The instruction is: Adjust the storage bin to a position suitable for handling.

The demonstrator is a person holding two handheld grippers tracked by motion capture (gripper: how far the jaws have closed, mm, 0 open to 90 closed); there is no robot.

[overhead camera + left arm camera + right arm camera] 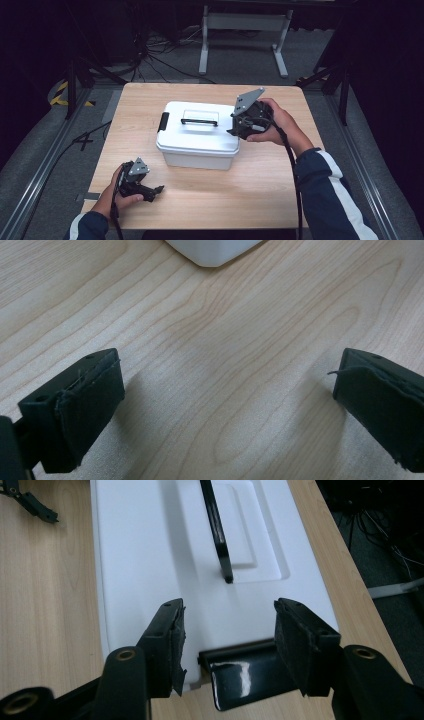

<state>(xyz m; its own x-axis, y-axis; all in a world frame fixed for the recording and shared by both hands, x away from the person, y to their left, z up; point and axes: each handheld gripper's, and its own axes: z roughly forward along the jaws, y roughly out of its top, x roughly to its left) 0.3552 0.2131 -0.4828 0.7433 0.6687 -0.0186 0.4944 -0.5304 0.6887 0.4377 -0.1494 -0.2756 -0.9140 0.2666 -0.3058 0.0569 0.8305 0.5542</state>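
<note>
A white plastic box (197,145) with a closed lid stands mid-table. A black carry handle (199,121) lies flat on the lid, and a black latch (163,121) shows on the box's left end. My right gripper (236,130) is at the box's right end. In the right gripper view it (231,615) is open, its jaws standing either side of the glossy black latch (240,672) there, above the lid (145,555), without closing on it. My left gripper (156,192) rests low on the table front-left of the box, open (227,372) over bare wood, holding nothing.
The wooden table (240,195) has free room in front of and around the box. A corner of the box (215,250) sits ahead of the left jaws. A white stand (245,22) and cables lie on the floor beyond the far edge.
</note>
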